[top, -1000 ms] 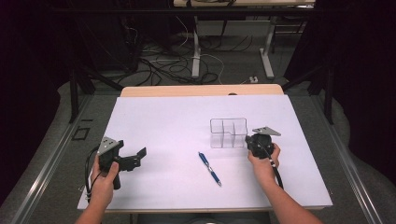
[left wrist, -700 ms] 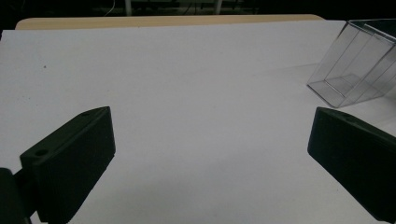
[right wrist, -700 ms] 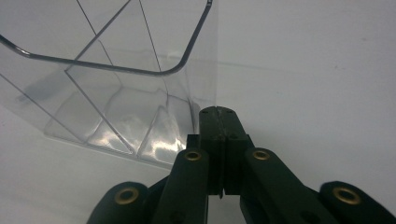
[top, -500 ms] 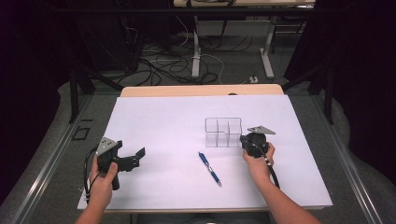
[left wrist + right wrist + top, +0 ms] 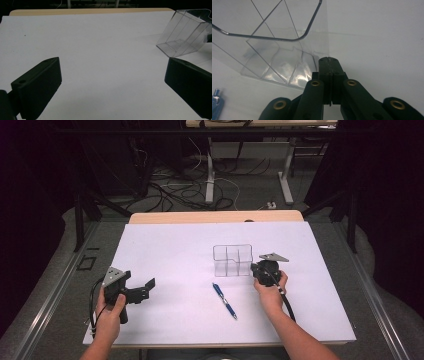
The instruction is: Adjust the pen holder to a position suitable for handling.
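A clear plastic organizer [image 5: 231, 260] with several compartments stands on the white table [image 5: 170, 245], right of centre. My right gripper [image 5: 257, 268] is shut, and its tips [image 5: 329, 59] rest against the near right corner of the organizer [image 5: 274, 50]; whether they pinch the wall I cannot tell. A blue pen [image 5: 224, 300] lies in front of the organizer, its end at the edge of the right gripper view [image 5: 215, 100]. My left gripper [image 5: 138, 282] hovers low over the table's left side, open and holding nothing [image 5: 112, 62]. It looks toward the organizer [image 5: 185, 32].
The table's wooden far edge [image 5: 215, 216] runs along the back. Beyond it lie cables [image 5: 170, 185] and desk legs on a dark floor. A cable [image 5: 286, 301] trails from the right gripper over the forearm.
The right gripper and the organizer have both shifted a little to the left across the table. The left gripper and the pen have stayed put.
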Motion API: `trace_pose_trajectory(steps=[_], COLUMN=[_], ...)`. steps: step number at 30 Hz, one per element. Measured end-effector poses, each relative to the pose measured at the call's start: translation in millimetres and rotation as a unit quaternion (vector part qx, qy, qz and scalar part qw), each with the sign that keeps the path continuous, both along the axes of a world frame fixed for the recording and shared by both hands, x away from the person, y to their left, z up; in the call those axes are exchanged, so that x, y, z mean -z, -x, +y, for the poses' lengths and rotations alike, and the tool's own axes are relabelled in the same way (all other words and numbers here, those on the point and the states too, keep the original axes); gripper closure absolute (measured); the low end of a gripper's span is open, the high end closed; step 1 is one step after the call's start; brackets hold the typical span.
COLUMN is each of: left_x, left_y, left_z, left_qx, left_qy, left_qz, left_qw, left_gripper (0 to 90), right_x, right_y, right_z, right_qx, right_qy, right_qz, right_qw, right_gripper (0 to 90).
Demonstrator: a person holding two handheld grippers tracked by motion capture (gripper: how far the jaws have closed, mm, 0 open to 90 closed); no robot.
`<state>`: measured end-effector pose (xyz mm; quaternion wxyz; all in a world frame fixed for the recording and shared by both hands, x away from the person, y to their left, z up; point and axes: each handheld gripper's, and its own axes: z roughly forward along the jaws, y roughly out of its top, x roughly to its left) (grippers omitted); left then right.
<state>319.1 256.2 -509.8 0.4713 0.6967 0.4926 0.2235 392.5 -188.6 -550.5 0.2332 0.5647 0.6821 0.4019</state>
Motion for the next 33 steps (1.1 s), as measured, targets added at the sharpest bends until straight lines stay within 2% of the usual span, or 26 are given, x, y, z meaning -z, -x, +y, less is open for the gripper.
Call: trace_pose_trajectory(steps=[14,19,33], left_x=[0.4,0.4,0.7], left_y=[-0.1,0.0,-0.1], left_z=[-0.1,-0.3,-0.3], left_qx=[0.001,0.002,0.002], left_qy=[-0.001,-0.001,-0.001], left_qz=[0.001,0.001,0.000], left_qw=[1.0000,1.0000,1.0000], left_gripper=[0.8,0.8,0.8], right_x=[1.5,1.3,3.1], right_y=[-5.3,-7.9,-11.6], right_z=[16.2,20.8,31.4], right_qx=[-0.004,-0.010,-0.010], right_qy=[-0.008,-0.001,-0.003], right_qz=[-0.003,-0.004,-0.005], right_qw=[1.0000,0.9999,0.9999], right_gripper=[90.0,90.0,90.0])
